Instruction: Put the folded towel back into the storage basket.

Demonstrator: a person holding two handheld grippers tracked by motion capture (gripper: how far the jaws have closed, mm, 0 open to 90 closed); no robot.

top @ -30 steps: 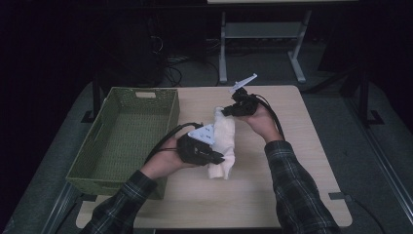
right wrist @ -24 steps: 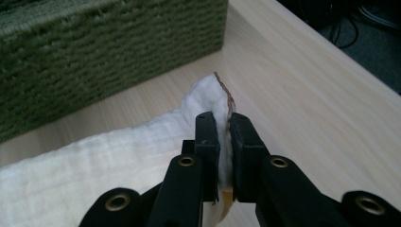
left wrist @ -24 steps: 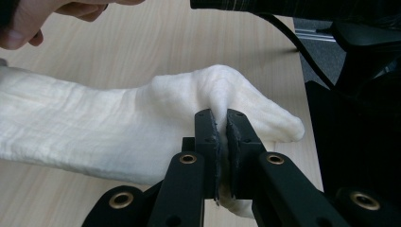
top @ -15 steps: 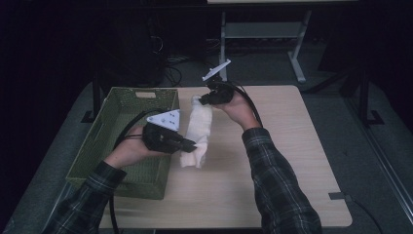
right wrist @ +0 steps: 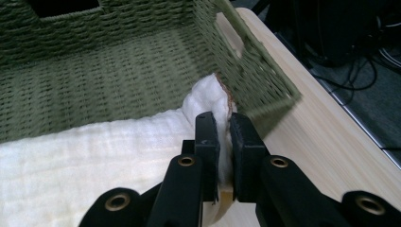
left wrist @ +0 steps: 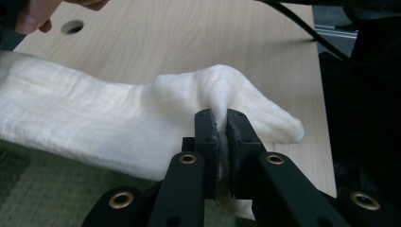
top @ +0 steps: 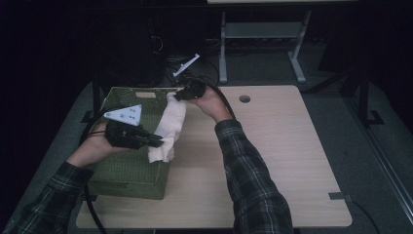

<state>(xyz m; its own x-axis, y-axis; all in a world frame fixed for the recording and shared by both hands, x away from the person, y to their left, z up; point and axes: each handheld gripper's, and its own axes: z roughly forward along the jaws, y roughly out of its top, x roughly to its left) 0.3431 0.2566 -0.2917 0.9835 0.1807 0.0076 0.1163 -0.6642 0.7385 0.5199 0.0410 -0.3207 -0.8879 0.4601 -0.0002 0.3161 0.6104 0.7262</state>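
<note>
You are working over a pale wooden table [top: 272, 146] with a green woven basket [top: 127, 170] at its left side, and the step in hand looks like carrying the folded white towel [top: 170, 127] across and laying it in that basket. The towel hangs in the air, stretched between your two grippers, lying over the basket's right rim with its near end drooping at the rim. Your right gripper [top: 181, 95] is clamped on the far end, near the basket's far right corner; in the right gripper view the jaws pinch a bunched corner of cloth just by the woven wall [right wrist: 246, 71]. Your left gripper [top: 157, 142] is clamped on the near end, and the left gripper view shows a fold of towel squeezed between the pads [left wrist: 213, 137]. To do this well, keep both grips firm and keep the cloth lightly taut so the fold does not open. Bring both ends fully past the rim before you lower, since the drooping end could snag on the weave. Lower both ends level together, and release only once the towel rests on the basket floor.
</note>
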